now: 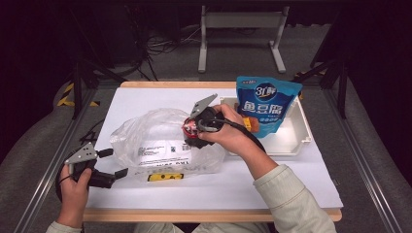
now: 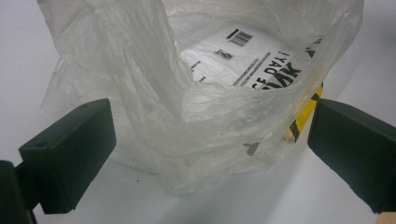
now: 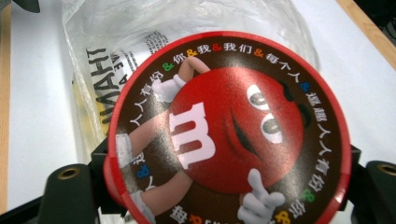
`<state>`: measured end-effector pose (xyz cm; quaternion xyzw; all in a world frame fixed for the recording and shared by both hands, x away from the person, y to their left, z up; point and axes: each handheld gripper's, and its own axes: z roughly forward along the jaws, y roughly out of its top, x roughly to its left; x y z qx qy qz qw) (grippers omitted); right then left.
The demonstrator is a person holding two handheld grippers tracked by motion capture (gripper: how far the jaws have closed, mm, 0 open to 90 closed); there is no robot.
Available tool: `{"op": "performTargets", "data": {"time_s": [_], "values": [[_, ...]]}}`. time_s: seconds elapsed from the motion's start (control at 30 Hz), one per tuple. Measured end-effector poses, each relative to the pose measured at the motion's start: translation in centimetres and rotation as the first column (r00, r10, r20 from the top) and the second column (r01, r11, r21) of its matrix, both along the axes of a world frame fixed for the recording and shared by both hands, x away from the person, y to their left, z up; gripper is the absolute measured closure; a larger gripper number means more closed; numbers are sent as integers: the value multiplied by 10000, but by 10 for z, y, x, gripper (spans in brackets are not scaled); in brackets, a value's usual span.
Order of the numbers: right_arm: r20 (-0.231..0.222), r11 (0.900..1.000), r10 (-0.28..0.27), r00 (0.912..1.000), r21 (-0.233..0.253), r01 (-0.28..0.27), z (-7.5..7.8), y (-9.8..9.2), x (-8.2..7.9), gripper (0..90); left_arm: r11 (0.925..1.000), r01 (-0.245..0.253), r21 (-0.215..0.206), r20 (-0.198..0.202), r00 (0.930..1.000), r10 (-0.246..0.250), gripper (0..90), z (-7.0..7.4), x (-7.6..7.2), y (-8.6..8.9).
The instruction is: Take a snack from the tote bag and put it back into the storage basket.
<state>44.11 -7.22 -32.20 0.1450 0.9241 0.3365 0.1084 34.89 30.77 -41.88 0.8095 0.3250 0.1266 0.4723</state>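
Observation:
A crumpled clear plastic bag [image 1: 155,138] with printed text lies on the white table top [image 1: 291,179]. My right gripper [image 1: 194,133] hovers over the bag's right end, shut on a round red M&M's tub [image 1: 189,128]. In the right gripper view the tub's lid [image 3: 229,130], with its red candy figure, sits between the jaws of the right gripper [image 3: 224,186], and the bag [image 3: 112,56] lies beyond. My left gripper [image 1: 112,162] stands open at the bag's left end. In the left gripper view the bag's mouth [image 2: 201,107] lies between the wide-apart jaws of the left gripper [image 2: 210,154].
A white tray [image 1: 296,141] stands at the right of the table, with a blue stand-up pouch [image 1: 266,104] and a small orange item [image 1: 248,124] in it. A yellow-and-black strip [image 1: 165,177] lies under the bag's near edge. The table's wooden front edge [image 1: 209,215] is close to the person.

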Motion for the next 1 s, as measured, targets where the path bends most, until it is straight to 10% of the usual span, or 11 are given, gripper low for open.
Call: {"op": "performTargets", "data": {"time_s": [1.0], "values": [[331,9898,-1416,9894,171,1411,28,-103,-14,252,10000,-81,-27,-91,9999,81,17,-1,0,-1]]}}
